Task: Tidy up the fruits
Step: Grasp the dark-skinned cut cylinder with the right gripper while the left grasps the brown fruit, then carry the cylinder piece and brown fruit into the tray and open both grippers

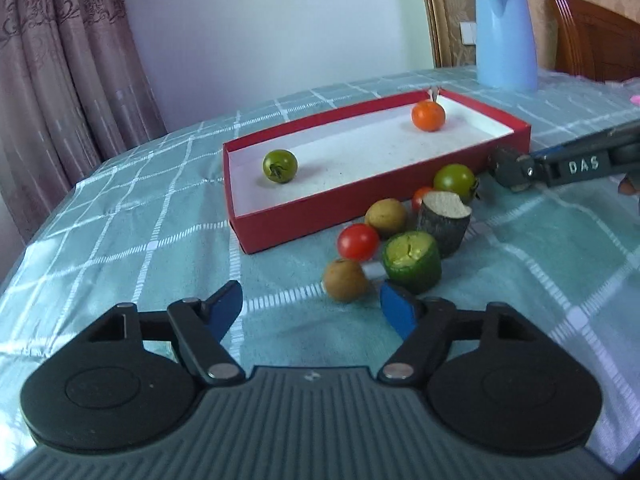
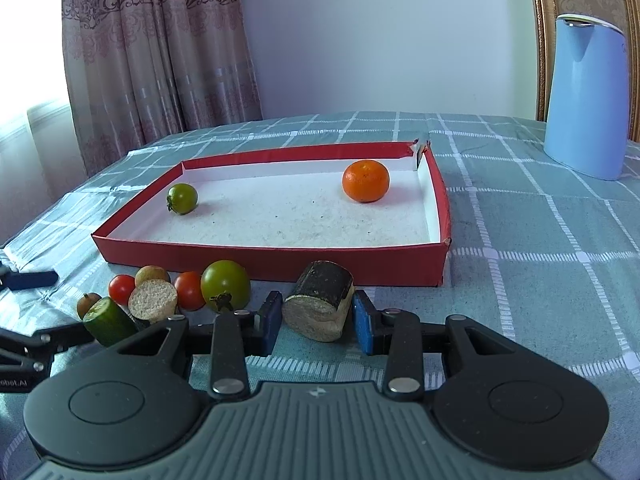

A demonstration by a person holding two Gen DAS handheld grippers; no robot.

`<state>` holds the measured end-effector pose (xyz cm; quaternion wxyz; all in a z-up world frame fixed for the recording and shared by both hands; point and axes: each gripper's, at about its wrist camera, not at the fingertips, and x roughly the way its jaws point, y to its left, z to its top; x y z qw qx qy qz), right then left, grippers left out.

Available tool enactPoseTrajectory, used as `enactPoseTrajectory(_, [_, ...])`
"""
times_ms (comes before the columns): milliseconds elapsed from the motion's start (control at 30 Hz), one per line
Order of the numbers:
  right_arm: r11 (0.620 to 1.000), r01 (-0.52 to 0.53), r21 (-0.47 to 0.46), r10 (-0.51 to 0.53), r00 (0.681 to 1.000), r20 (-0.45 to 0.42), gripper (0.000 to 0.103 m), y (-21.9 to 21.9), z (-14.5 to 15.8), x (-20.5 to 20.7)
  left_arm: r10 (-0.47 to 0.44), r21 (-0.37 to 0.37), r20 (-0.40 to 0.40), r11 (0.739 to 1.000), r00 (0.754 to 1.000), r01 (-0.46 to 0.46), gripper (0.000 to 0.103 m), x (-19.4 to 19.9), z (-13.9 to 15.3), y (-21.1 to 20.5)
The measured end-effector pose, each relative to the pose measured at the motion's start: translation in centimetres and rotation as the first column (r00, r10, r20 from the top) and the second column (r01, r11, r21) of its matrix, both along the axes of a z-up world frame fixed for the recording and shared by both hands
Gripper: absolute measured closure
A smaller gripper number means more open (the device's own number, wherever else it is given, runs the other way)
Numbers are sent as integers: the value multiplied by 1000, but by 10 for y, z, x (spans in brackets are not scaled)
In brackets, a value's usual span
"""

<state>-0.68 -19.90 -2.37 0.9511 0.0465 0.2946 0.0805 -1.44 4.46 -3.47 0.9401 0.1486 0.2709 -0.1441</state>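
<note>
The right gripper has its jaws set wide around a dark-skinned cut chunk, pads just beside its flanks; contact I cannot confirm. The chunk lies on the bench at 6 o'clock of the red box. It looks firm, light and rough-skinned, best pinched across the rind. The left gripper hangs wide and empty, a brown fruit at 1 o'clock.

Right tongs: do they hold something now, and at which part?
Nothing yet. The right tongs are open around the dark-skinned piece, beside its two sides. The left tongs are empty.
</note>
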Motion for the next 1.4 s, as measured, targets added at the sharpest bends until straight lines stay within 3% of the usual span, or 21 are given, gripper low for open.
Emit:
enactPoseTrajectory(233, [1000,-1,-2,1,1000,0,66,0,-1,0,5,40,23,999,1000,-6,34,8,-3,-15])
enactPoseTrajectory(400, [1000,-4,-9,4,1000,1,66,1,-1,-1,43,-87,-68,995,997,-49,33,27,-3,-2])
enactPoseTrajectory(433, [1000,-4,-9,4,1000,1,66,1,-1,-1,43,-100,-70,994,997,-50,40,27,-3,-1])
enactPoseTrajectory(467, [1000,-4,-11,4,1000,1,66,1,-1,-1,36,-109,-70,993,997,-43,54,25,-3,0])
enactPoseTrajectory(533, [1000,-5,-19,5,1000,1,66,2,-1,-1,20,-127,-77,991,997,-29,73,20,-2,-2])
enactPoseTrajectory(600, [1000,-6,-22,6,1000,2,66,3,-1,-1,12,-108,-60,994,998,-18,80,15,-2,-8])
enactPoseTrajectory(733, [1000,-5,-24,5,1000,4,66,3,-1,-1,32,-53,-14,998,999,-32,80,8,-5,-20])
enactPoseTrajectory(1100, [999,7,-47,-4,998,67,66,5,8,-10,34,-103,50,994,998,-29,80,2,11,-17])
enactPoseTrajectory(1400, [993,28,-111,-12,989,146,67,10,35,11,86,-159,84,985,993,-72,80,50,35,-25])
